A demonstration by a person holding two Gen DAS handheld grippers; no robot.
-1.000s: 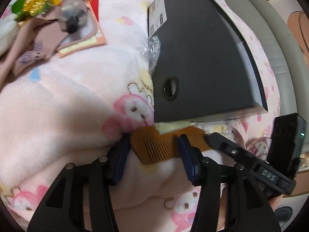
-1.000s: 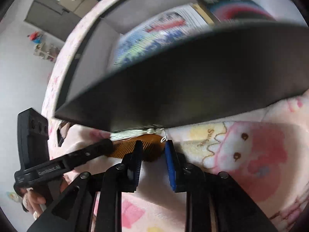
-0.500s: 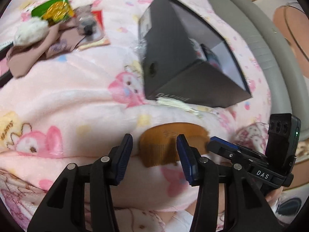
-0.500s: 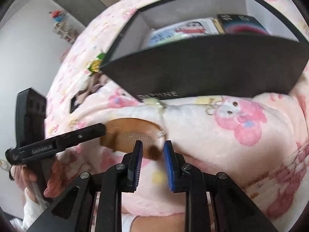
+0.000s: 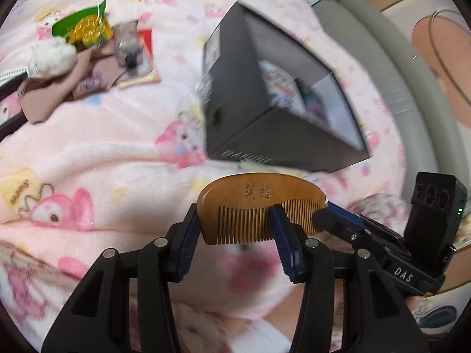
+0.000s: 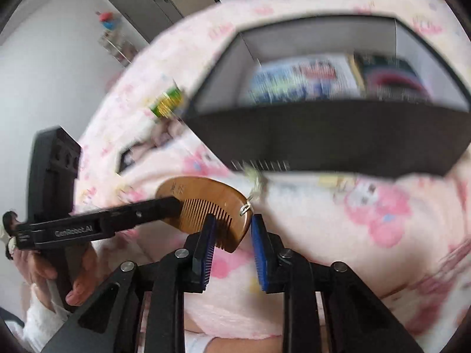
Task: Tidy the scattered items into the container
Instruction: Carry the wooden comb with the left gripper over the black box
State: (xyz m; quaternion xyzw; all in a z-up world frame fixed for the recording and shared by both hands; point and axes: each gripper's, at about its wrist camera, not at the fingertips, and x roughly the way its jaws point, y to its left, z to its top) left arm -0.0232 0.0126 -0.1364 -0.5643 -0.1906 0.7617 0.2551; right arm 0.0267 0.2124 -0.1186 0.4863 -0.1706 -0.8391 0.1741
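A wooden comb is being held above the pink blanket, near the black box, pinched by both the left gripper and the right gripper, each closed on it.

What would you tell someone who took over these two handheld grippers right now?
Right gripper: shut on one end of the wooden comb, which is lifted off the pink blanket.
Left gripper: fingers apart around the comb's other end; whether it truly grips cannot be told.
Black box: open, just beyond the comb, with printed packets already inside.
Done: comb picked up.
To do: drop the comb into the box, then fetch the green snack packet, white fluffy item and brown cloth lying across the blanket.
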